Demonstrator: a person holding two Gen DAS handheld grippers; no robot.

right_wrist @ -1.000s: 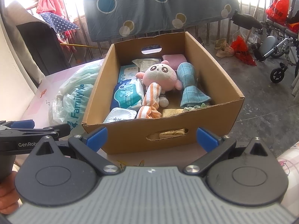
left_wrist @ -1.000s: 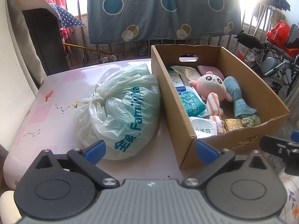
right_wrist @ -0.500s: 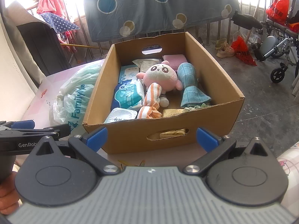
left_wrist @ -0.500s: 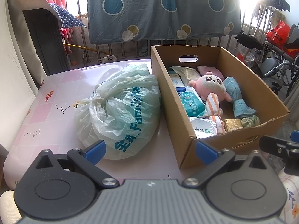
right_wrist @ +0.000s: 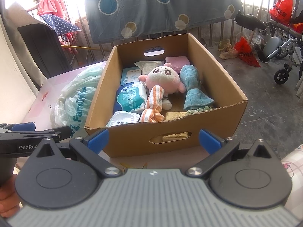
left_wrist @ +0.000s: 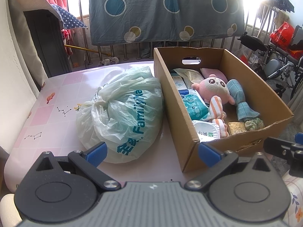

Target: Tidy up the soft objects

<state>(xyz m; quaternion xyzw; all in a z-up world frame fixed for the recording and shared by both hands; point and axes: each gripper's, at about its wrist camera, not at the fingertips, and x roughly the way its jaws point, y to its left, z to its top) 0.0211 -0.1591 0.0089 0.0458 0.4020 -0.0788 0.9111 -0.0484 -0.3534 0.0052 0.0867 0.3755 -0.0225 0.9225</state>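
Observation:
A cardboard box [left_wrist: 176, 102] [right_wrist: 223, 75] stands on the pink table [left_wrist: 47, 117]. Inside lie a pink plush toy [left_wrist: 215, 89] [right_wrist: 164, 77], a teal checked cloth [left_wrist: 240, 102] [right_wrist: 191, 83], an orange striped cloth [right_wrist: 153, 104], several wipe packs [left_wrist: 195, 106] [right_wrist: 130, 98] and a pink sponge [right_wrist: 177, 59]. A tied pale green plastic bag [left_wrist: 121, 111] [right_wrist: 75, 98] rests against the box's left wall. My left gripper [left_wrist: 151, 152] stands open in front of the bag and box corner. My right gripper [right_wrist: 153, 140] is open before the box's near wall. Neither holds anything.
A blue sheet with circles [left_wrist: 162, 9] hangs on railings behind the table. A wheelchair [right_wrist: 280, 45] and red bags [right_wrist: 246, 53] sit on the floor at right. The left gripper's side [right_wrist: 28, 134] shows at the right view's left edge, a hand [right_wrist: 7, 202] below it.
Both grippers have crept slightly; the box and bag keep their places. Jaws remain as wide as before.

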